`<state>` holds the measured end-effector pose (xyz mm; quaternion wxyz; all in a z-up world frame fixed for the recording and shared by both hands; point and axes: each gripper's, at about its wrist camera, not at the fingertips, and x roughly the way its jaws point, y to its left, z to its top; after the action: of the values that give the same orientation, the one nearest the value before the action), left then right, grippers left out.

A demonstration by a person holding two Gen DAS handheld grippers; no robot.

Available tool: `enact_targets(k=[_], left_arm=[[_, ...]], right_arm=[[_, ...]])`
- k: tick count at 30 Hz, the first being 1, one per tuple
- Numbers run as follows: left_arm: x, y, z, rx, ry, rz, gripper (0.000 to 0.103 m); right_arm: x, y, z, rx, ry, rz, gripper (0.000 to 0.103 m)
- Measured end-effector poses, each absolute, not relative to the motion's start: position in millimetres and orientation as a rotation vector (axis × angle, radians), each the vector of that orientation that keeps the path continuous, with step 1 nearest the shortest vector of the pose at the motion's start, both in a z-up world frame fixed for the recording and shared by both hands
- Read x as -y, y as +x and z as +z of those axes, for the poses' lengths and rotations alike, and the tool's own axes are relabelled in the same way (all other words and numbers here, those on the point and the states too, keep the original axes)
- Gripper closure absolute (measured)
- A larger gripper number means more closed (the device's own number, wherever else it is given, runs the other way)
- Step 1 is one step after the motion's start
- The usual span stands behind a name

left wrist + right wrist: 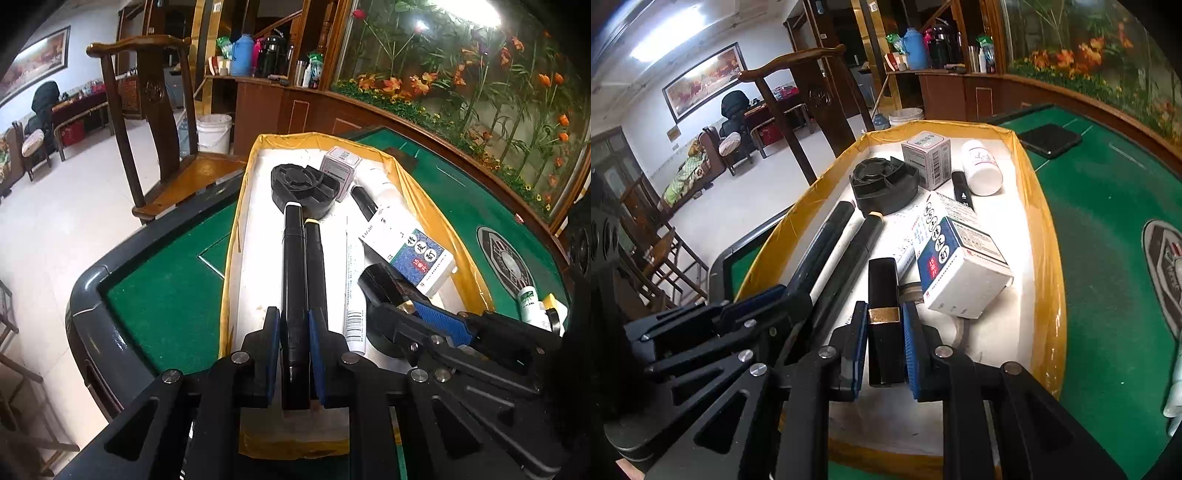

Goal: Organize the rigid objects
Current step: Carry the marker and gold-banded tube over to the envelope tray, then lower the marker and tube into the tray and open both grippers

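A white tray with a yellow taped rim lies on the green table. My left gripper is shut on a long black marker over the tray; a second black marker lies beside it. My right gripper is shut on a black lipstick tube with a gold band; it also shows in the left wrist view. The left gripper with its marker shows at the left of the right wrist view.
In the tray lie a black round plastic part, a grey-white box, a blue-white medicine box, a white bottle and a small black stick. A wooden chair stands beyond the table edge.
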<state>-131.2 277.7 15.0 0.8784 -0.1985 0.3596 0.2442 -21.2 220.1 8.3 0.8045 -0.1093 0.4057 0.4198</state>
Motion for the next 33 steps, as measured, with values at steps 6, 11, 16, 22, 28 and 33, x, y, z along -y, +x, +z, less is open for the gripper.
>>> enact_targets(k=[6,11,16,22,28,33], left_arm=[[-272,-133,13,-0.731,-0.395,0.502,0.084],[-269,-137,19,-0.738,-0.424,0.468,0.068],[-267,-152,33,-0.687,-0.47,0.436,0.029],[-253,-160,50,-0.641,-0.428,0.411,0.023],[-241,-165,59,-0.632,-0.416,0.383,0.02],[-233,-171,69,-0.615,-0.401,0.365,0.016]], right_arm=[[-215,-23,8,-0.831,-0.246,0.884,0.084],[-202,-22,19,-0.795,-0.206,0.882,0.078],[-185,-19,34,-0.737,-0.13,0.892,0.069],[-157,-18,50,-0.67,-0.028,0.912,0.057],[-130,-12,55,-0.677,0.068,0.928,0.053],[-112,-7,52,-0.707,0.129,0.956,0.05]])
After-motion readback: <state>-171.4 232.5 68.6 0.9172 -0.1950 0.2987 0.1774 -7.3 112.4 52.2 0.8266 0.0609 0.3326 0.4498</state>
